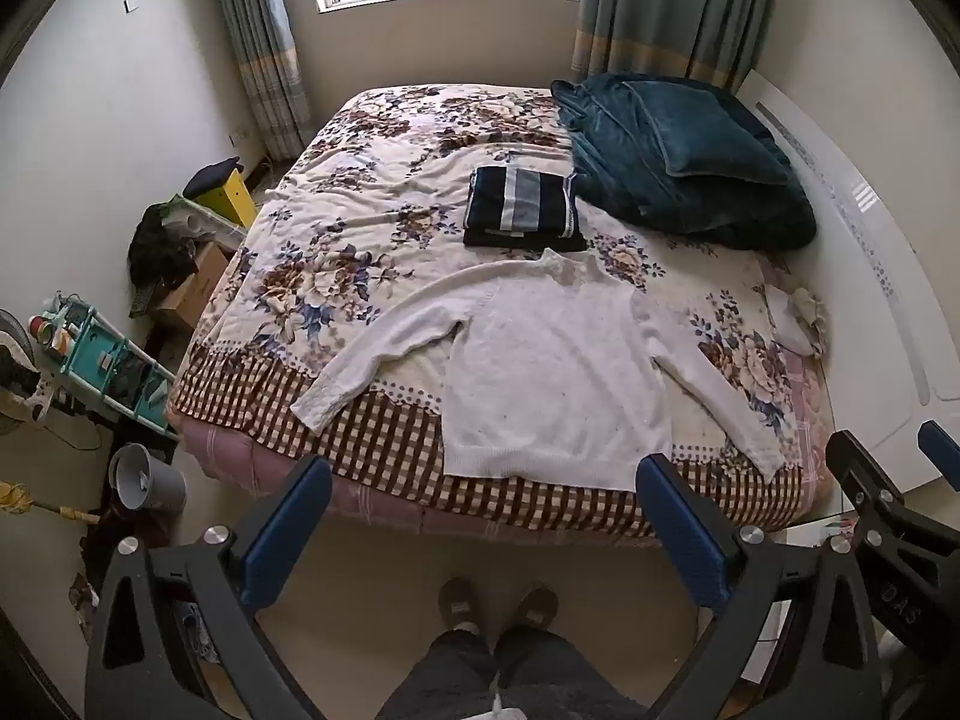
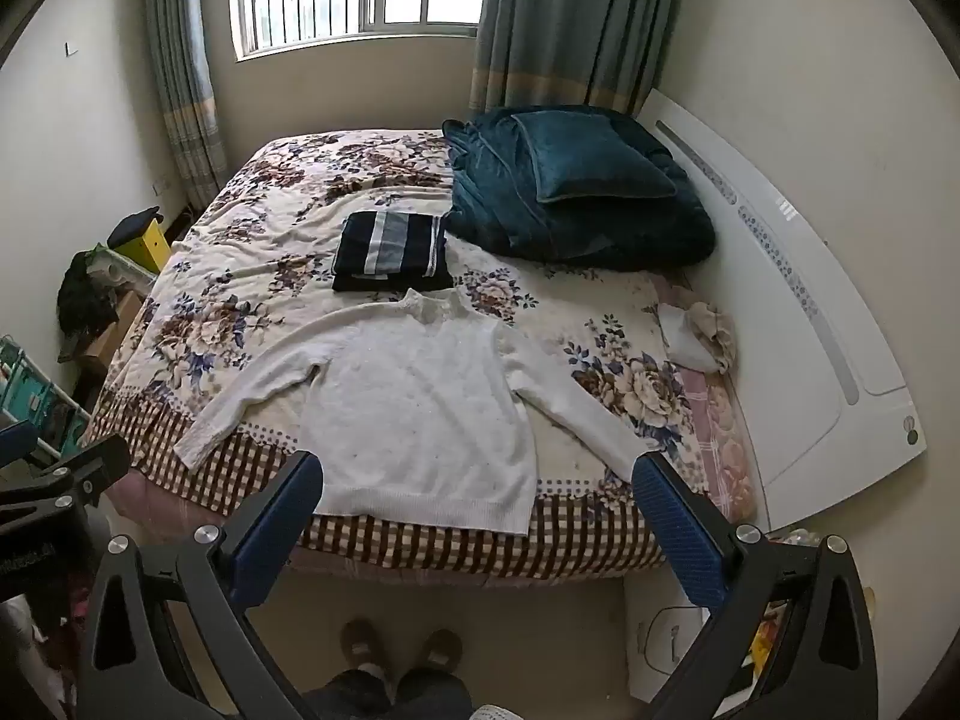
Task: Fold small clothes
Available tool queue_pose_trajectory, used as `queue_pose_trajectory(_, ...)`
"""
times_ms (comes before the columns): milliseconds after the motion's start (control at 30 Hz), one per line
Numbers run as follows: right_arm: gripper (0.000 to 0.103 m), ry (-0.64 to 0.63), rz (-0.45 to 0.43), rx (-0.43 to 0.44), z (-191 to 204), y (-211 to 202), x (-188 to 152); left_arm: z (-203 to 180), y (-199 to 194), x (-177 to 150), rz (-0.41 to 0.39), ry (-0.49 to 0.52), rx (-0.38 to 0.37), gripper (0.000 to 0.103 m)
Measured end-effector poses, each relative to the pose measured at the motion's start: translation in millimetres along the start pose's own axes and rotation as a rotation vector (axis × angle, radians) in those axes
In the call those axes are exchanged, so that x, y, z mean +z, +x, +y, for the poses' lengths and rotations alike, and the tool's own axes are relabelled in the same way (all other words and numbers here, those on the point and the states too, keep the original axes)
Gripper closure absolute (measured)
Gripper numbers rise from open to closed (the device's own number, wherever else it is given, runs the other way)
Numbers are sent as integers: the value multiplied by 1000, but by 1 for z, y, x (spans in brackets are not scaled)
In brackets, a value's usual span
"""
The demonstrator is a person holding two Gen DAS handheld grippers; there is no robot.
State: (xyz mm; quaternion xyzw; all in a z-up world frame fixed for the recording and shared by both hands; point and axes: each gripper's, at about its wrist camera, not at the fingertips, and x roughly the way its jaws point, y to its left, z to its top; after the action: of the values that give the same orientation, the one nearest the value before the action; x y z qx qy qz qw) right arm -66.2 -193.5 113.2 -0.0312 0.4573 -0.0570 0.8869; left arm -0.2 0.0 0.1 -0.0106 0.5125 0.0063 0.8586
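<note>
A white long-sleeved sweater [image 1: 540, 360] [image 2: 420, 396] lies spread flat, sleeves out, near the front edge of the bed [image 1: 372, 276] [image 2: 270, 276] with its floral and checked cover. Behind its collar sits a folded dark striped garment [image 1: 522, 204] [image 2: 390, 249]. My left gripper [image 1: 480, 516] is open, held above the floor in front of the bed, short of the sweater's hem, nothing between its blue pads. My right gripper [image 2: 477, 510] is open too, its fingers framing the hem from above and apart from it. The right gripper's frame also shows at the left wrist view's right edge.
A teal blanket and pillow [image 1: 678, 156] [image 2: 576, 192] are piled at the bed's far right by the white headboard [image 2: 810, 324]. Small crumpled cloths [image 2: 702, 330] lie at the right side. A grey bin [image 1: 144, 474], a rack and boxes crowd the floor at left. The person's slippered feet [image 1: 498, 606] stand before the bed.
</note>
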Motion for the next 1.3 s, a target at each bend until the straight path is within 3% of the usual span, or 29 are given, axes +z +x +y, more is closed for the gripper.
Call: queue_pose_trajectory(1300,0,-2,2,14,1,-7,9,13,-9,16,-6,4,15,0)
